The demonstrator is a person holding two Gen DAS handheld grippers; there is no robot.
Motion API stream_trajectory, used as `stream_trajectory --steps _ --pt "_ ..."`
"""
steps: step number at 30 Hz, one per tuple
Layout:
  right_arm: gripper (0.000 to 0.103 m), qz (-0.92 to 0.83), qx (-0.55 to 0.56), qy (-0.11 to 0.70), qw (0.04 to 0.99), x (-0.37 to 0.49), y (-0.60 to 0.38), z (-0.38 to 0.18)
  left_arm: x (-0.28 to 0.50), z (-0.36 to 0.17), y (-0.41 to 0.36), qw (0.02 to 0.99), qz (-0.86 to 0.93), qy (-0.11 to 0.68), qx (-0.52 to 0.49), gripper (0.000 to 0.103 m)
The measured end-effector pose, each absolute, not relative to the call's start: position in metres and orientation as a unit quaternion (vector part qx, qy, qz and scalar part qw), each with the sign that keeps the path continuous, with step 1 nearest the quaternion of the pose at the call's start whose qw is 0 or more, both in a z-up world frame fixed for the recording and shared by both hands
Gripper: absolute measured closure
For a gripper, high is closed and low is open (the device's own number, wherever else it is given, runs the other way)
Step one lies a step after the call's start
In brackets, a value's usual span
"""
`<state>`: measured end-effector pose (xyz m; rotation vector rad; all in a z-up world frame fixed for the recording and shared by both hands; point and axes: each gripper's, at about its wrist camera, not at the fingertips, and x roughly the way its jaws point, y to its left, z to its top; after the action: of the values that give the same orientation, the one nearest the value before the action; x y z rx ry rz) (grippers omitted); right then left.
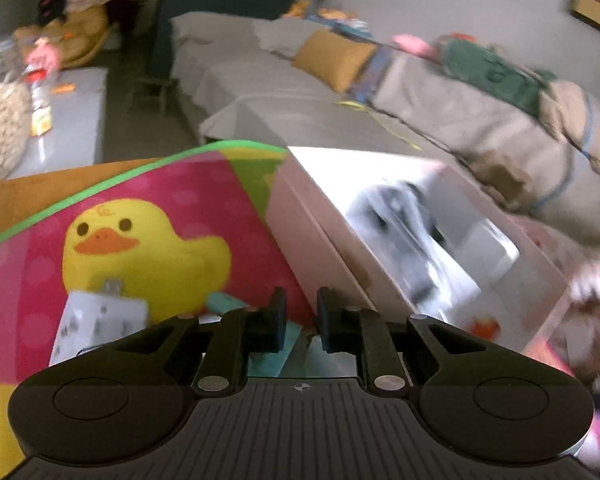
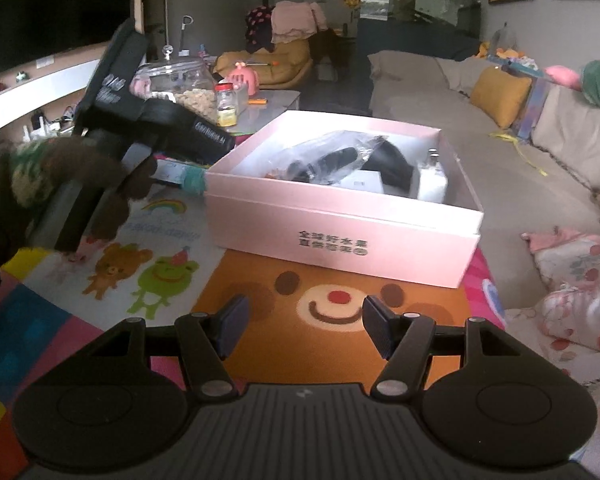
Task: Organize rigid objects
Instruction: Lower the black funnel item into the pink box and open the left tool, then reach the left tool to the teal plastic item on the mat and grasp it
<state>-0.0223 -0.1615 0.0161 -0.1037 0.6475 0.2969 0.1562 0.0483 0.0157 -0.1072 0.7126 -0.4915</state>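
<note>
An open pink cardboard box (image 2: pixel 340 236) stands on a colourful cartoon play mat (image 2: pixel 172 280); black bagged items and a white piece lie inside. In the left wrist view the box (image 1: pixel 320 248) is blurred, to the right. My left gripper (image 1: pixel 302 316) has its jaws nearly shut on a teal object (image 1: pixel 268 360), low over the mat beside a white adapter (image 1: pixel 100 324). In the right wrist view the left gripper (image 2: pixel 172 128) is at the box's left side with the teal object (image 2: pixel 194 182) at its tip. My right gripper (image 2: pixel 304 320) is open and empty, in front of the box.
A low table (image 2: pixel 276 102) behind the mat carries a glass snack jar (image 2: pixel 188 80), a small red-lidded jar (image 2: pixel 226 104) and a pink toy. A grey sofa (image 2: pixel 480 152) with a yellow cushion runs along the right. Floral bedding (image 2: pixel 572 280) lies at the right.
</note>
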Motion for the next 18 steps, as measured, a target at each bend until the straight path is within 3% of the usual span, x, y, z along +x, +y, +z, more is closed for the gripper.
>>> stream_trajectory --steps 10,14,16,18 --pt "0.039 0.24 -0.041 0.33 0.912 -0.011 -0.115 0.018 0.079 0.017 0.073 0.887 -0.29 0.346 -0.092 0.085" --pt "0.04 0.271 -0.055 0.331 0.902 -0.007 -0.088 0.018 0.048 0.03 0.098 0.912 -0.254 0.293 -0.132 0.084" --pt "0.047 0.278 -0.062 0.327 0.901 -0.003 -0.077 0.019 0.043 0.034 0.108 0.924 -0.223 0.279 -0.141 0.084" --pt "0.073 0.269 -0.072 0.326 0.904 0.001 -0.071 0.02 0.041 0.034 0.117 0.931 -0.198 0.276 -0.138 0.084"
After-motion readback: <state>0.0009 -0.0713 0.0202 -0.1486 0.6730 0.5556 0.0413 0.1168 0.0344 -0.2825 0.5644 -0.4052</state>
